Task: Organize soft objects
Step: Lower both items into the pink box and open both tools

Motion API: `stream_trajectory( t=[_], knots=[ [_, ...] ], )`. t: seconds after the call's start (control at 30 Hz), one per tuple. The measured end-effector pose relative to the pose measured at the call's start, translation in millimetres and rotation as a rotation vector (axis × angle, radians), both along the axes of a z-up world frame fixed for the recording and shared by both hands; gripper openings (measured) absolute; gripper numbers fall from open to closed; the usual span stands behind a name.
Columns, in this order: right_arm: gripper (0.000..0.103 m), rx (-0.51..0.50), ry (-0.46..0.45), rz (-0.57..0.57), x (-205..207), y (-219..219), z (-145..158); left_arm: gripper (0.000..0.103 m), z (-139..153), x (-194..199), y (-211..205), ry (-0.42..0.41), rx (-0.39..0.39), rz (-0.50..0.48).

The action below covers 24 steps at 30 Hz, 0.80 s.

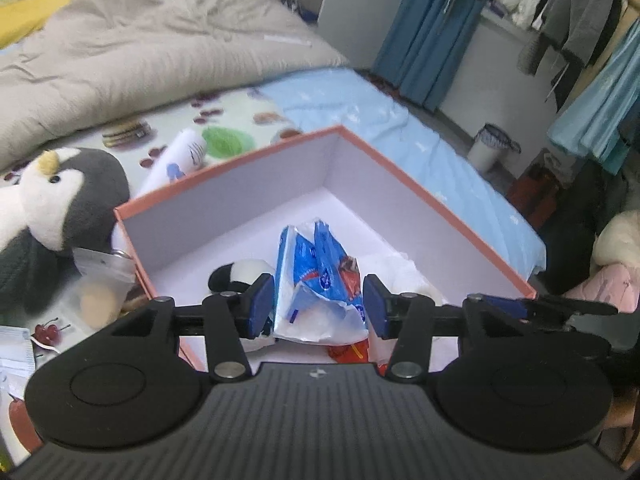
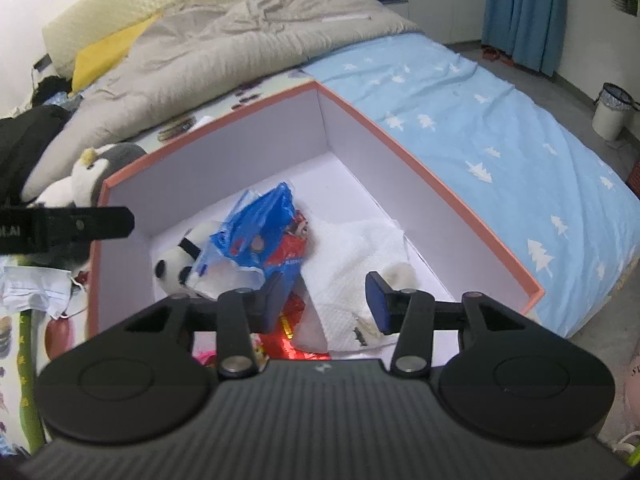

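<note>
The blue bag (image 1: 316, 276) sits in the pink box (image 1: 436, 200) on the bed, between my left tongs (image 1: 318, 306), spread and clear of it. My right tongs (image 2: 326, 300) gape empty. Next: fetch the penguin (image 1: 60, 208) outside.

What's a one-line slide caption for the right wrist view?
Right gripper open above the pink-rimmed box holding a panda plush, blue plastic bag and white towel.

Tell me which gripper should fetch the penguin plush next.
Left, probably. The penguin plush lies just outside the box on the left gripper's side, with its jaws open over the blue bag. The right gripper is farther across.
</note>
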State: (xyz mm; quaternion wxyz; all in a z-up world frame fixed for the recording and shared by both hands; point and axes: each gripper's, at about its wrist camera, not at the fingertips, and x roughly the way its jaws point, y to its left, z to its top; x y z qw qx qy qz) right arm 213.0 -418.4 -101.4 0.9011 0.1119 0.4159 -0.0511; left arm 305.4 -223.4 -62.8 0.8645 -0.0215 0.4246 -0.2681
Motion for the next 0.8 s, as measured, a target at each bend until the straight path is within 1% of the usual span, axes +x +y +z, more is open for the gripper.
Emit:
stream_trajectory(
  t=[0.1,0.23,0.37,0.53,0.67,0.8],
  knots=[
    [0.047,-0.006,-0.048,0.013,-15,9,9,0.055,8,-14,14,-0.031,-0.026,0.015],
    [0.047,-0.025,-0.117,0.037,-37,26,20,0.055,18,-40,27,-0.102,-0.025,0.028],
    [0.047,-0.014,-0.162,0.033,-56,39,28,0.055,28,-62,44,-0.142,-0.045,0.035],
    [0.047,-0.031,-0.208,0.046,-79,56,38,0.055,38,-89,66,-0.177,-0.053,0.059],
    [0.047,-0.034,-0.236,0.055,-98,70,43,0.055,40,-113,79,-0.206,-0.030,0.084],
    [0.047,-0.024,-0.261,0.057,-115,80,48,0.055,37,-133,94,-0.201,-0.034,0.106]
  ],
)
